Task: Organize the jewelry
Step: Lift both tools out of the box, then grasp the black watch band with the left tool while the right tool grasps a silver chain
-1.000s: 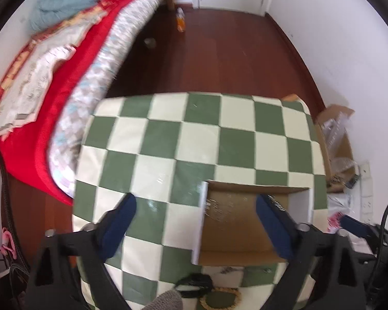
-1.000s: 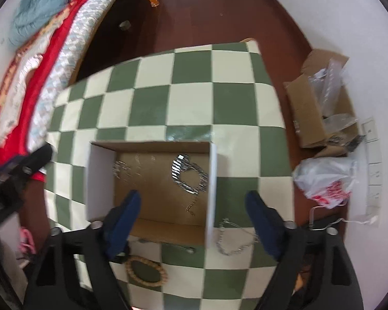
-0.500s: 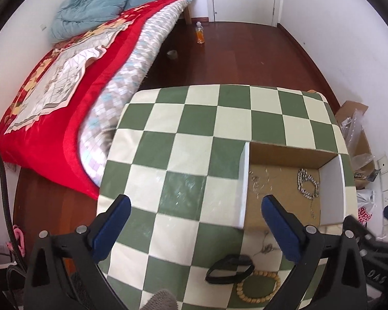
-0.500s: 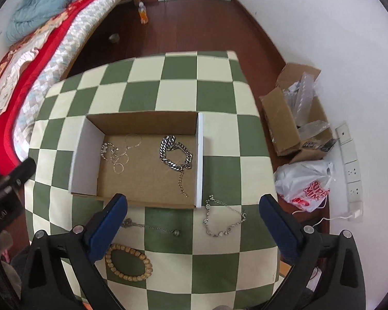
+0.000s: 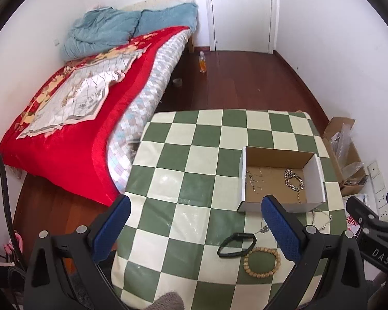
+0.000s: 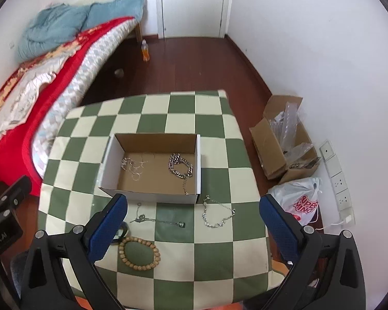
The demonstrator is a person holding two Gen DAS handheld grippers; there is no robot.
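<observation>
Both the left gripper (image 5: 195, 222) and right gripper (image 6: 193, 222) hung wide open and empty above the wooden bead bracelet (image 6: 139, 256), just short of the cardboard box (image 6: 152, 197).

You are working in bright, even daylight; the white walls (image 6: 297, 38) read nearly overexposed. Shadows on the table (image 6: 214, 235) are soft and faint. Both fisheye views bend straight lines strongly toward the dark circular rim. The right view shows slight blur at the table's far edge.

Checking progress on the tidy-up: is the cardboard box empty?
Not empty. The cardboard box holds a chunky silver chain and a thin tangled chain on its floor.
</observation>
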